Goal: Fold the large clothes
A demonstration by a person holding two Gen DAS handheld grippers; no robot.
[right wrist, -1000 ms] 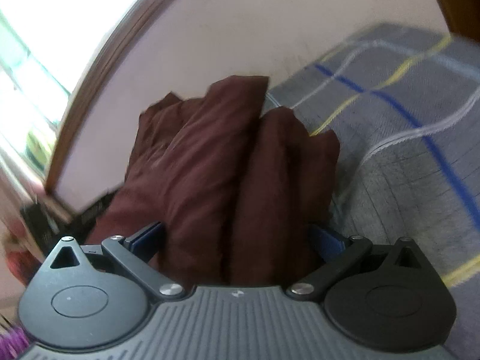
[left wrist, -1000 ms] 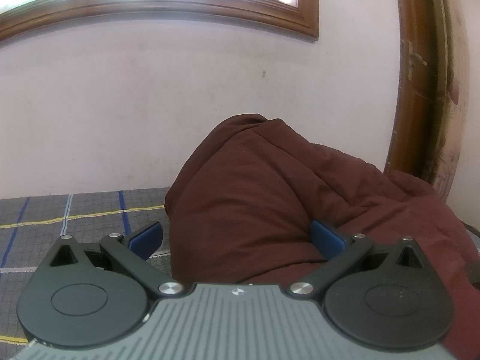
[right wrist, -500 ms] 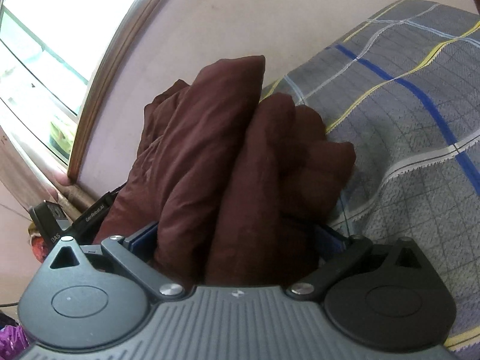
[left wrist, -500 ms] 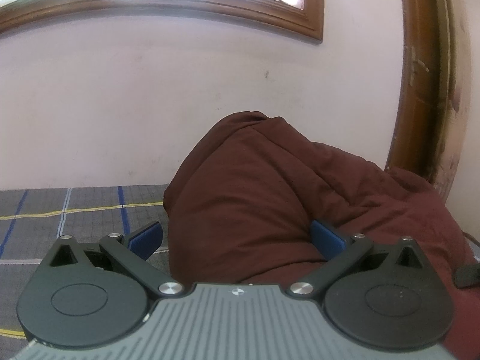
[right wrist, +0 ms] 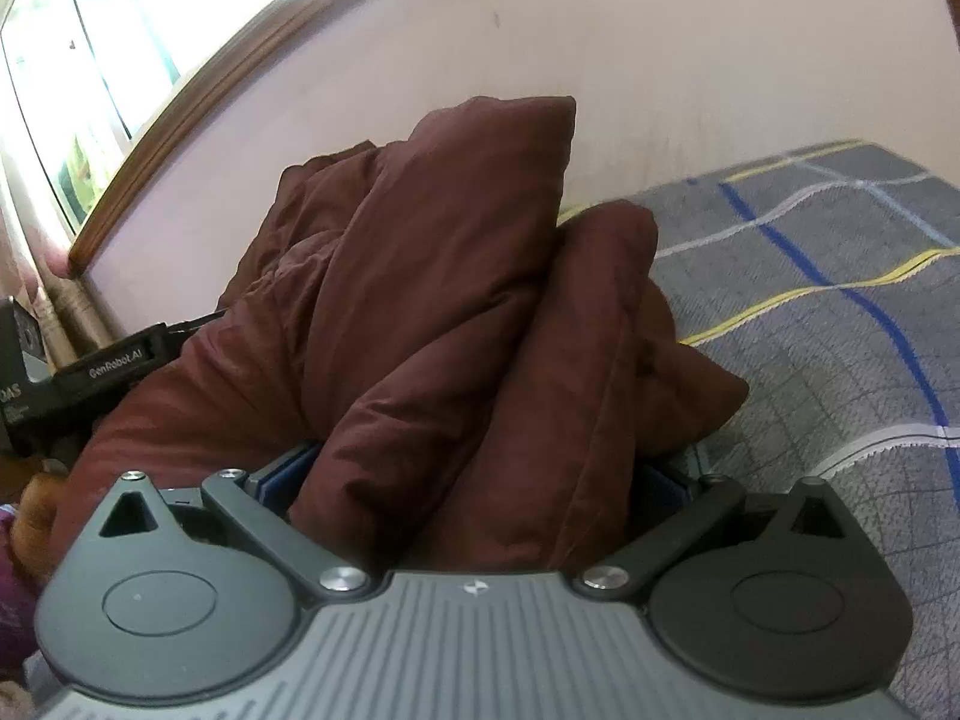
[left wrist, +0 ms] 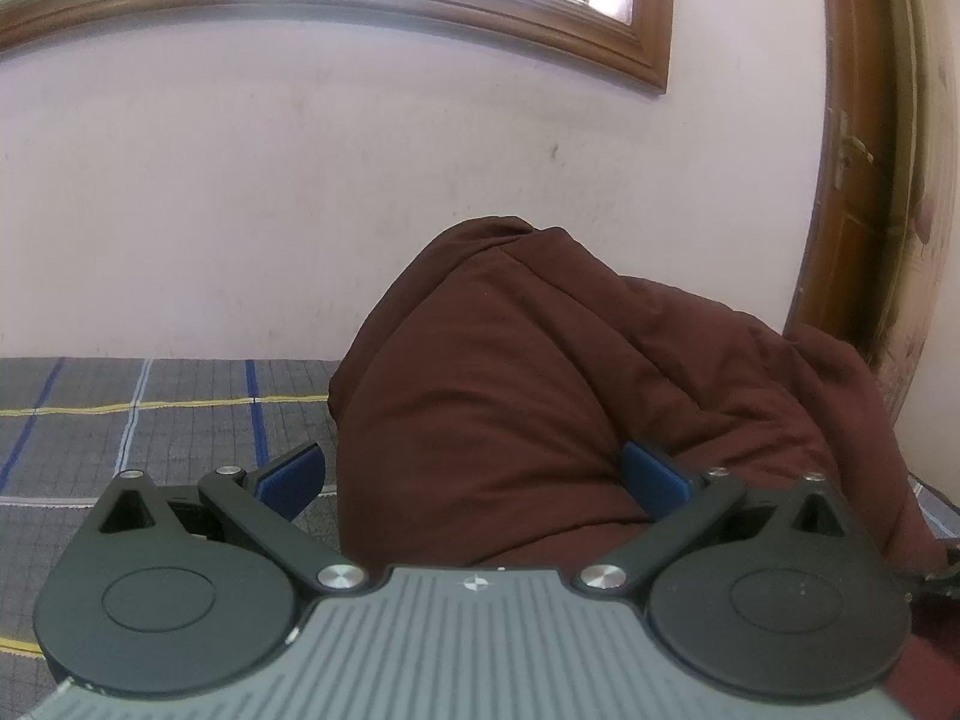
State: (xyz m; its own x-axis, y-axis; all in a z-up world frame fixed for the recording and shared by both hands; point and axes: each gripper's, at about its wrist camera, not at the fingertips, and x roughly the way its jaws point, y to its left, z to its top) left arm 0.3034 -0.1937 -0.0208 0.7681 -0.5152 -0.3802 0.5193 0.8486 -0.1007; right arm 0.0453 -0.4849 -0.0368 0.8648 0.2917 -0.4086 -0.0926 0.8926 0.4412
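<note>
A large maroon garment (left wrist: 540, 396) is bunched in thick folds over the grey checked bed (left wrist: 150, 420). My left gripper (left wrist: 474, 474) has its blue pads wide apart, with a thick fold of the garment between them. My right gripper (right wrist: 474, 474) also has its jaws wide, with two thick folds of the same garment (right wrist: 420, 312) filling the gap. The blue pads of the right gripper are mostly hidden by cloth. The left gripper's black body (right wrist: 90, 372) shows at the left of the right wrist view, against the garment.
A pale pink wall (left wrist: 300, 210) rises behind the bed, with a wooden window frame (left wrist: 420, 6) above. A wooden door frame (left wrist: 840, 180) stands at the right. The checked bedsheet (right wrist: 840, 330) spreads to the right of the garment.
The right gripper has swung and tilted, so the bed now lies lower right and the left gripper's body has come into its view. The left view has shifted slightly; the garment stays between the jaws.
</note>
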